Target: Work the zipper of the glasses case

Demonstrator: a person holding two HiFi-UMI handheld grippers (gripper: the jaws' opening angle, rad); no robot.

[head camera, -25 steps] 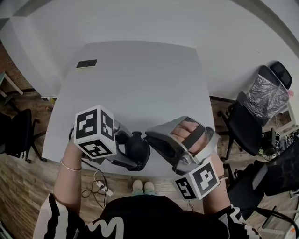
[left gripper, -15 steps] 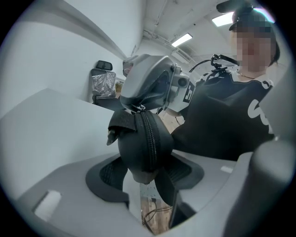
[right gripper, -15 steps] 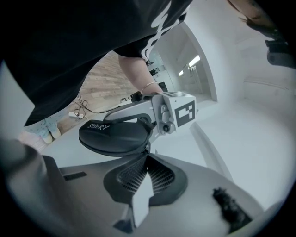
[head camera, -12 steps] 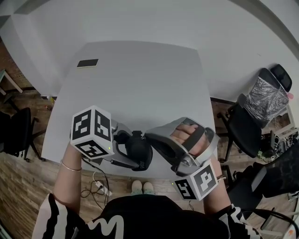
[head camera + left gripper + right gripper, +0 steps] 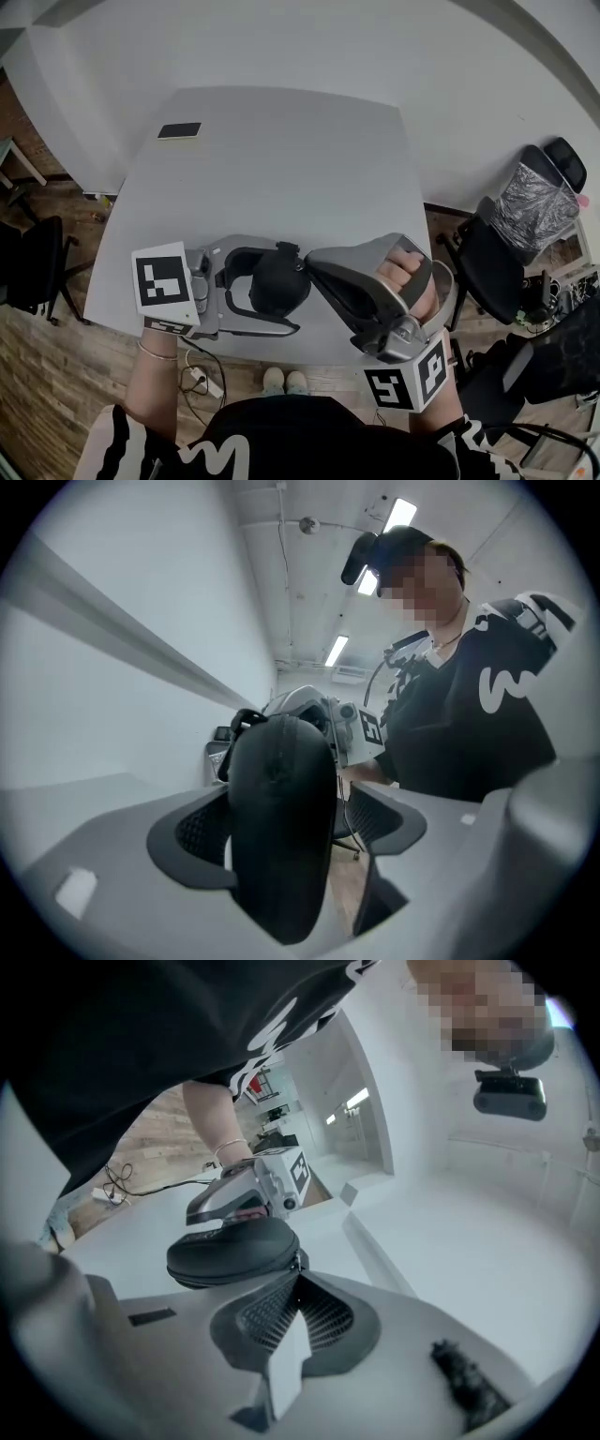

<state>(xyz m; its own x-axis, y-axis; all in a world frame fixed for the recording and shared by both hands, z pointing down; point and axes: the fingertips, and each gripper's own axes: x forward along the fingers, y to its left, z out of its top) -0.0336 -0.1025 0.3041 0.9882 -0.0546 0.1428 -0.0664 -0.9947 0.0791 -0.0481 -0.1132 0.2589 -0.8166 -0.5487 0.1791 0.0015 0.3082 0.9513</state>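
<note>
The black oval glasses case (image 5: 272, 291) lies over the near edge of the white table (image 5: 281, 169). My left gripper (image 5: 286, 287) reaches in from the left with the case between its jaws, which are opening. In the left gripper view the case (image 5: 281, 827) stands on edge, and a gap shows beside the right pad (image 5: 375, 819). From the right, my right gripper (image 5: 309, 265) meets the case's end. Its jaws (image 5: 298, 1274) are shut on the small zipper pull (image 5: 299, 1263) at the seam of the case (image 5: 230, 1249).
A small flat black item (image 5: 178, 130) lies at the table's far left corner. Black office chairs (image 5: 506, 253) stand to the right of the table. A cable and power strip (image 5: 197, 375) lie on the wooden floor under the near edge.
The left gripper has rolled and drawn back to the left, and its jaws now stand wider around the case. Case and right gripper have shifted slightly away, over the table.
</note>
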